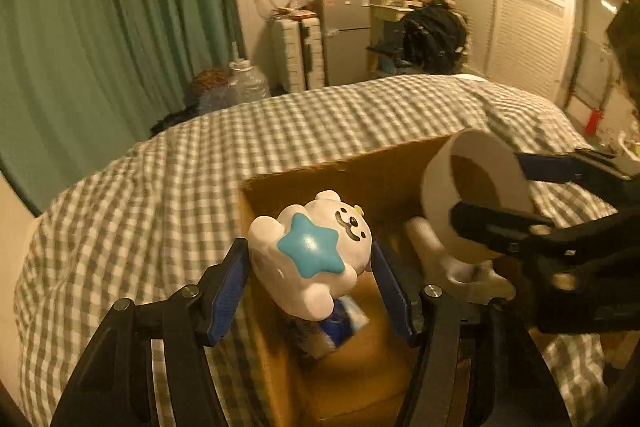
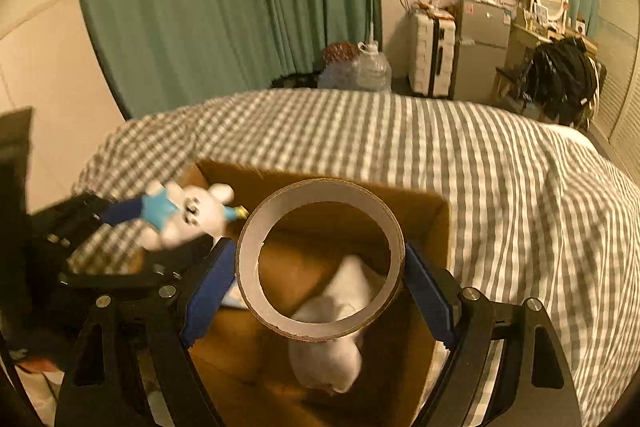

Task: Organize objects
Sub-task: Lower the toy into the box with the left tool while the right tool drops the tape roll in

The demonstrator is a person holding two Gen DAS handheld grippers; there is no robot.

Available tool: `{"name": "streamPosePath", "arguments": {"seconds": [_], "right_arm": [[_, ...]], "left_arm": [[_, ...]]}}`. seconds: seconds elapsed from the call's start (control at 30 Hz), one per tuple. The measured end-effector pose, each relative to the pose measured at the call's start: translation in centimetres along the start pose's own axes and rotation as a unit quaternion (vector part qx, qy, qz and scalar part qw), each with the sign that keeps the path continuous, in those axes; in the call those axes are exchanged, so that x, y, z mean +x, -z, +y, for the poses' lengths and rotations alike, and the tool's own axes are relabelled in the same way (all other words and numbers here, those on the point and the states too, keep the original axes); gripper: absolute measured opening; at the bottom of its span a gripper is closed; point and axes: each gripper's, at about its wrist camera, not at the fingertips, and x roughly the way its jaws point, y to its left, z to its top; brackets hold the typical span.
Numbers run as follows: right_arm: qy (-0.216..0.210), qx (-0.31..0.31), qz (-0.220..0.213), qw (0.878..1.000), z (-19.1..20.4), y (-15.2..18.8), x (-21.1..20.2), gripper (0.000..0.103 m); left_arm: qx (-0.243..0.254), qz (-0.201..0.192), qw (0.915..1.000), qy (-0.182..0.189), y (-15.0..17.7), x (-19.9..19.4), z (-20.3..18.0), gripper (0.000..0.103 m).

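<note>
1. Plainly, your left gripper was clamped on the white bear toy, its blue pads pressing the toy's two sides.
2. You held that toy above the open cardboard box, over the box's left half as your left wrist camera saw it.
3. The toy's long axis ran from lower left to upper right in that view: feet toward the camera, head with the drawn face away and to the right, the blue star on its belly facing up.
4. Your right gripper was closed around the wide tape roll, one blue pad on each side of its outer wall.
5. You carried the roll above the same box, over its right half, well clear of the toy.
6. The roll's axis pointed forward and down along the fingers, so its open end faced your right camera and you looked straight through the core into the box.
7. Through that core a white object lay on the box floor; its kind could not be told.
8. A blue and white item sat in the box under the toy, too blurred to name.
9. The box rested on the grey checked bedcover.
</note>
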Motion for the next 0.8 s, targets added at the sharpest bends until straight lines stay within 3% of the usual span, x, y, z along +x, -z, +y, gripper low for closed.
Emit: {"name": "streamPosePath", "arguments": {"seconds": [0.33,0.4,0.43,0.5,0.8], "right_arm": [[-0.007,0.012,-0.029,0.999,-0.4,0.2,-1.1,0.084],[-0.01,0.021,-0.041,0.999,-0.4,0.1,-1.6,0.089],[-0.01,0.025,-0.046,0.999,-0.5,0.0,-1.9,0.091],[-0.006,0.03,-0.054,0.998,-0.6,-0.2,-2.6,0.095],[0.013,0.039,-0.08,0.996,0.4,0.5,-7.6,0.095]], "left_arm": [[0.003,-0.009,0.9999,0.009,0.3,0.3,-1.2,0.063],[0.001,-0.016,0.9997,0.016,0.4,-0.1,-1.1,0.066],[0.0,-0.021,0.9997,0.014,0.5,-0.4,-1.0,0.068],[-0.001,-0.033,0.9994,0.009,0.5,-1.0,-1.1,0.087],[-0.031,-0.052,0.9981,0.012,1.3,-5.0,-0.5,0.092]]}}
